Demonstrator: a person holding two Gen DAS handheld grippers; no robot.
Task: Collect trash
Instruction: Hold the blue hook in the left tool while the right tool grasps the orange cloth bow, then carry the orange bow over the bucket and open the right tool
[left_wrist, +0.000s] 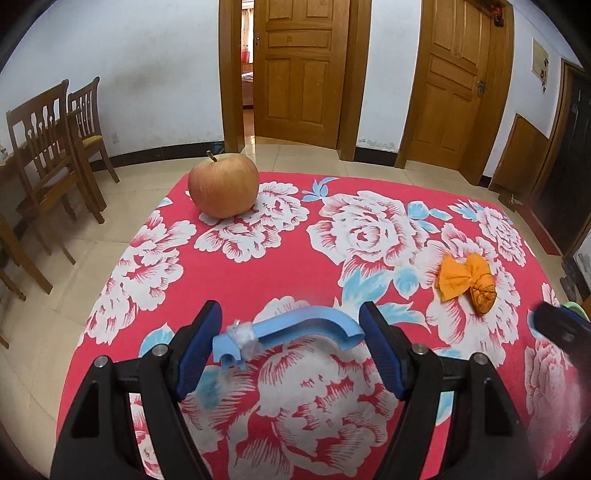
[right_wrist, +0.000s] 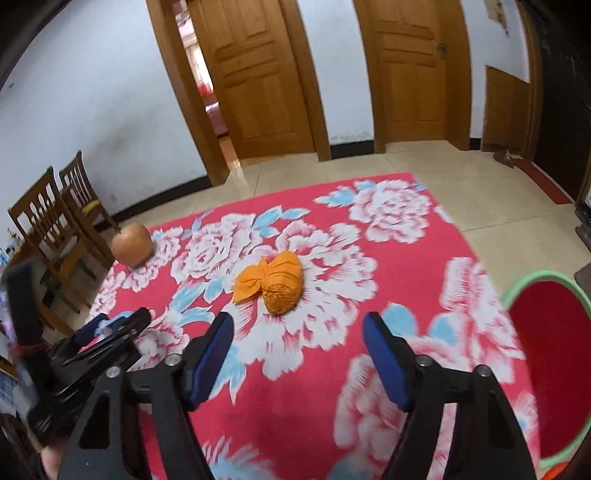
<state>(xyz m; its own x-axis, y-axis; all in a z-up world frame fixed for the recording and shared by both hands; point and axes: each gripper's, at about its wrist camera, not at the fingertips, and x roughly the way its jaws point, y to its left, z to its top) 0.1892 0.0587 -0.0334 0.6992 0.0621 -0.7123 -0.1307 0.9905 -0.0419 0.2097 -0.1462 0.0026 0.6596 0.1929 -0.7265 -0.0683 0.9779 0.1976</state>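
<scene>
Left hand-held gripper (left_wrist: 291, 328) spread around blue handle (left_wrist: 295, 328), long axis crosswise, right hand-held gripper (right_wrist: 299, 332) spread

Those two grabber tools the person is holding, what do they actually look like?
Both look alike. The left gripper and the right gripper each have two black, angular plastic arms joined with silver round bolts. Their fingers are faced with dark blue ribbed pads. No cables or sleeves show.

In the left wrist view, an apple (left_wrist: 223, 186) is set on the tablecloth (left_wrist: 295, 258) at upper left, a crumpled wrapper (left_wrist: 467, 282) at right, a curved plastic piece (left_wrist: 295, 328) at lower centre.
</scene>
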